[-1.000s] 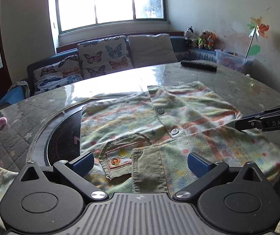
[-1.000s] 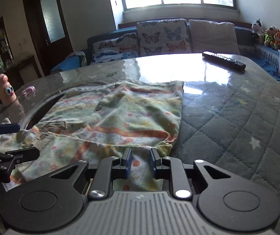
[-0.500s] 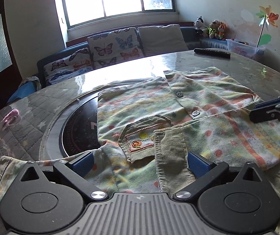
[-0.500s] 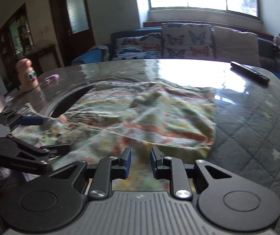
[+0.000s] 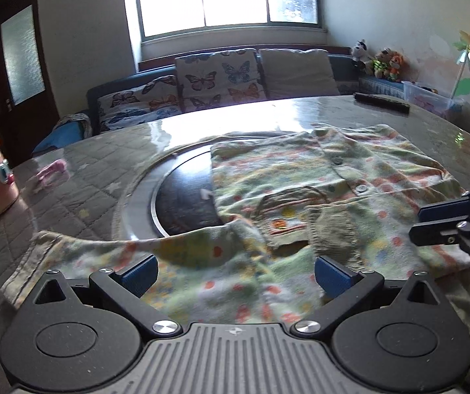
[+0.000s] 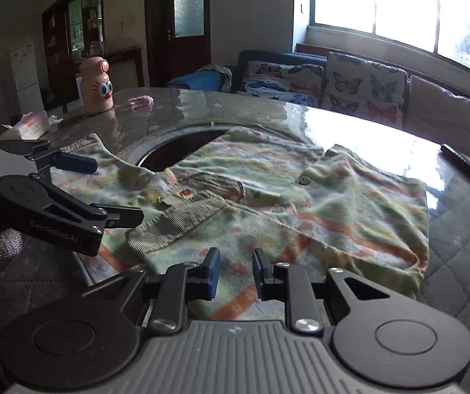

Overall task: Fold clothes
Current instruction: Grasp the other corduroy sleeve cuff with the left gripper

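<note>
A small patterned green, orange and yellow buttoned shirt [image 5: 317, 180] lies spread on the round table, one sleeve with a ribbed cuff [image 5: 332, 229] folded across its front. It also shows in the right wrist view [image 6: 300, 203]. My left gripper [image 5: 235, 272] is wide open and empty, low over the shirt's near hem. It shows at the left of the right wrist view [image 6: 100, 190]. My right gripper [image 6: 233, 274] has its jaws a narrow gap apart, just above the shirt's near edge, holding nothing. It shows at the right of the left wrist view [image 5: 432, 223].
A dark round turntable [image 5: 182, 197] sits at the table's centre, partly under the shirt. A pink cartoon bottle [image 6: 97, 88], a tissue pack [image 6: 31, 124] and a small pink item [image 6: 141, 101] stand at the left. A remote [image 6: 468, 167] lies far right. A sofa with cushions [image 5: 222, 75] is behind.
Both grippers have swung left around the table, so the views have turned. The right gripper's jaws have parted a little. The shirt's left sleeve now lies stretched out toward the left gripper.
</note>
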A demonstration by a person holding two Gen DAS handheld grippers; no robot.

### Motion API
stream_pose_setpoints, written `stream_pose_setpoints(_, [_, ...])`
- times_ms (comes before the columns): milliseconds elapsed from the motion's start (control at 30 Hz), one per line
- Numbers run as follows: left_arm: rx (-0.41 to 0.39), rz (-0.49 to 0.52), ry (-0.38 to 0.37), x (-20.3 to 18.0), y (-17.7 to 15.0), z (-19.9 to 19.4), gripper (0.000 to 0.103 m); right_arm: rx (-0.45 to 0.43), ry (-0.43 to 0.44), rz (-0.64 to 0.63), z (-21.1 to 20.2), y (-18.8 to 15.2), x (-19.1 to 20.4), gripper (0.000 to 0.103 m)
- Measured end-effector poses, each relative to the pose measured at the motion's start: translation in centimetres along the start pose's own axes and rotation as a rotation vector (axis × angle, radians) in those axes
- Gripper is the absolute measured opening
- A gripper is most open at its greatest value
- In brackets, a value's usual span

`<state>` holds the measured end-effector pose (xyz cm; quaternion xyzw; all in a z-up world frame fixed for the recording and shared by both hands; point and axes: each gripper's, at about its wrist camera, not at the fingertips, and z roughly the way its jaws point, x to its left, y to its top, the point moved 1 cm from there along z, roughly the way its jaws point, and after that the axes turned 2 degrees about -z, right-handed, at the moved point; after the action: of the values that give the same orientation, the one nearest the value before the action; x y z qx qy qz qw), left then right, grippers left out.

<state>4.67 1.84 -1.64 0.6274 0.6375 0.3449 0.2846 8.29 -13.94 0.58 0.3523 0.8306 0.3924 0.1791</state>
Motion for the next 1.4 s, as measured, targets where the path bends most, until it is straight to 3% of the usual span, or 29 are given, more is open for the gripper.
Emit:
stream_pose_setpoints(400, [-0.009,-0.177,0.217,8.8,-1.2,-1.3,0.099,0.030,0.026,-0.005,1.0,-0.1,0.7,0.027])
stream_pose_setpoints(600, [0.006,-0.311,0.359,14.3,-1.7,-0.7,0.087,0.031,0.028,0.007,0.9,-0.2,0.5,0.027])
stream_pose_setpoints(700, [0.027,-0.375,0.386,16.3,-2.1,-0.4,0.075,0.030,0.028,0.011,1.0,-0.2,0.5,0.027])
stream_pose_setpoints(867, [0.030,-0.442,0.369,17.8,-2.3,-0.4,0.062,0.030,0.028,0.015,1.0,-0.2,0.5,0.027])
stream_pose_setpoints(967, [0.022,-0.433,0.360,17.7,-2.1,-0.6,0.046,0.028,0.028,0.020,1.0,-0.2,0.5,0.027])
stream_pose_setpoints(1100, [0.011,-0.438,0.314,17.6,-1.8,-0.8,0.015,0.023,0.025,0.035,0.9,-0.3,0.4,0.027])
stream_pose_setpoints(1133, [0.006,-0.439,0.300,17.5,-1.7,-0.9,0.012,0.021,0.023,0.037,0.8,-0.3,0.4,0.027])
stream_pose_setpoints(1233, [-0.036,-0.426,0.253,16.3,-1.0,-2.1,0.010,0.013,0.020,0.050,0.4,-0.3,0.2,0.027])
stream_pose_setpoints(1400, [-0.105,-0.374,0.075,11.9,1.3,-4.3,0.010,-0.011,0.009,0.110,-0.6,-0.6,-0.9,0.027])
